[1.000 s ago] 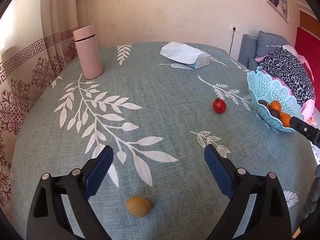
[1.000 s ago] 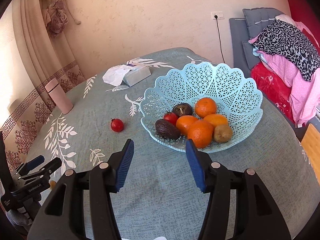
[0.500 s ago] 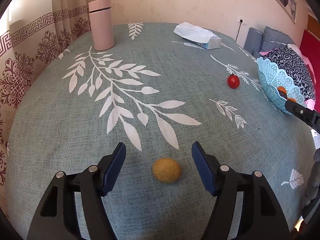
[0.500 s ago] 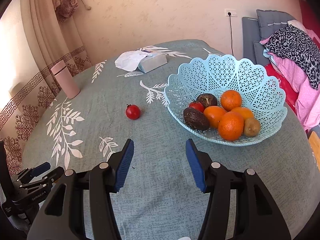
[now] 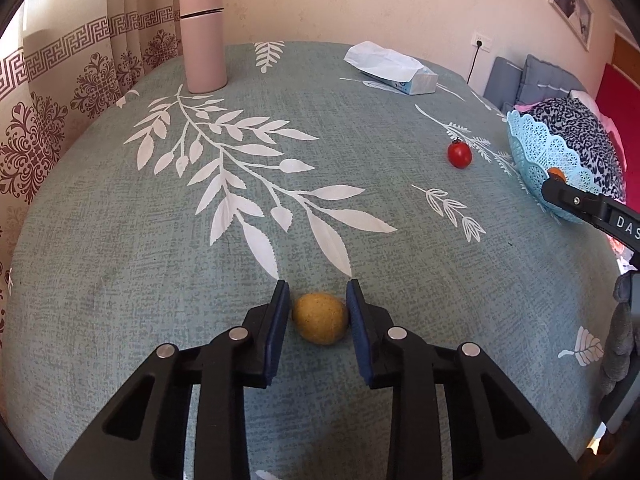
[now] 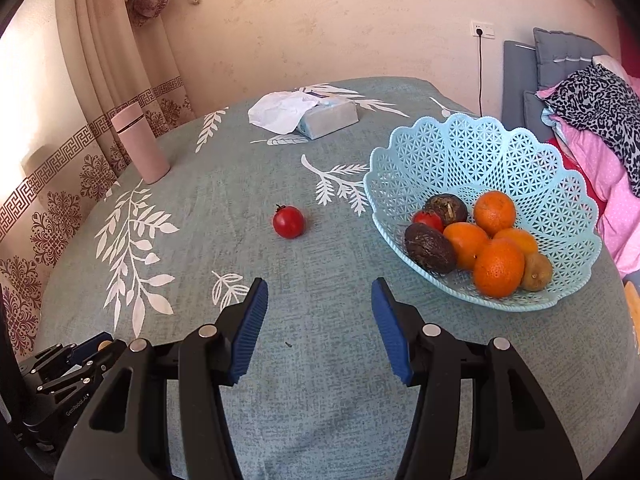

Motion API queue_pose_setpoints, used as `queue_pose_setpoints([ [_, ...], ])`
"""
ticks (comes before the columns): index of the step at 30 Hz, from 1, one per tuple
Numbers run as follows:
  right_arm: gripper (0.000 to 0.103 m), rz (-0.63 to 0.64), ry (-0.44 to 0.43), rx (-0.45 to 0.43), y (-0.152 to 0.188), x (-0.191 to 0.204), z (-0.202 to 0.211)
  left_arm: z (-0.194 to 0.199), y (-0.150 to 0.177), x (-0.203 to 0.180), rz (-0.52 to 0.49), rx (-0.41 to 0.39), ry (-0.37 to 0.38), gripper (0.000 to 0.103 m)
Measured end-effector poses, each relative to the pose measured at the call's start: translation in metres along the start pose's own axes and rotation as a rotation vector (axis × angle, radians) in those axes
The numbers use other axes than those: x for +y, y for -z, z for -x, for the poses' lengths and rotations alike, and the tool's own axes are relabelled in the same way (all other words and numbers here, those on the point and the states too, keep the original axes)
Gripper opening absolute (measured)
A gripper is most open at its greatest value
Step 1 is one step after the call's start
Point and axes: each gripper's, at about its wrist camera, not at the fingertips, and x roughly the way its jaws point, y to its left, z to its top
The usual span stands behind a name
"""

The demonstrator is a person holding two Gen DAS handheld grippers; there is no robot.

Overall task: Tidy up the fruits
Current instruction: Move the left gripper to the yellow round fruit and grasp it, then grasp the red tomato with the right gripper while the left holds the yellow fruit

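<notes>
Over on the far left of the table (image 5: 120, 280) a pink flask (image 5: 202, 42) stands upright near the curtain, and down at the near edge the left gripper (image 5: 318, 312) tilts steeply down onto the cloth, its blue pads (image 5: 280, 320) just drawn in and now clamped on a yellow-brown fruit (image 5: 320, 318) from either side. That fruit is a stubby oval, long axis running side to side between the pads, no stem end that can be made out, sitting on the green leaf-print cloth just below the big white branch. Moving right, a tissue pack (image 5: 394, 70) lies at the back of the table, loose tissue spilling toward the flask. Then a small red tomato (image 6: 288, 222) sits alone on the cloth, stem nub up and tipped slightly left, just left of the pale blue lattice basket (image 6: 480, 152). The right gripper (image 6: 318, 320) slants down over bare cloth in front of the tomato, pads (image 6: 252, 320) held apart with nothing between them, aimed into the gap between tomato and basket. In the basket: oranges (image 6: 498, 268), a dark avocado (image 6: 430, 248) lying with its long axis left to right, a second tomato, a brown kiwi (image 6: 536, 272) at the right end.
</notes>
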Motion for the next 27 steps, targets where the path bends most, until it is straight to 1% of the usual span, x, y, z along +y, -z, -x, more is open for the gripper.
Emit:
queue_pose_setpoints([
  [6, 0.056, 0.036, -0.039, 0.045, -0.016, 0.014, -0.028, 0.004, 0.001, 0.003, 0.022, -0.032, 0.003, 0.028],
  [10, 0.056, 0.055, -0.047, 0.070, -0.030, 0.023, -0.051, 0.006, 0.001, 0.005, 0.031, -0.042, 0.009, 0.028],
  [14, 0.055, 0.077, -0.039, 0.089, -0.042, 0.031, -0.074, 0.005, 0.000, 0.006, 0.035, -0.042, 0.015, 0.028],
  [20, 0.055, 0.108, 0.007, 0.116, -0.056, 0.039, -0.108, 0.004, 0.000, 0.007, 0.034, -0.039, 0.023, 0.028],
  [21, 0.053, 0.110, 0.013, 0.123, -0.058, 0.039, -0.113, 0.004, 0.000, 0.007, 0.034, -0.039, 0.024, 0.028],
  [23, 0.042, 0.108, 0.028, 0.142, -0.059, 0.038, -0.121, 0.003, 0.000, 0.007, 0.033, -0.037, 0.027, 0.028],
  [25, 0.036, 0.101, 0.034, 0.156, -0.058, 0.036, -0.125, 0.003, 0.000, 0.007, 0.033, -0.036, 0.029, 0.028],
  [27, 0.033, 0.107, 0.042, 0.149, -0.056, 0.036, -0.123, 0.002, 0.000, 0.007, 0.033, -0.034, 0.032, 0.028],
])
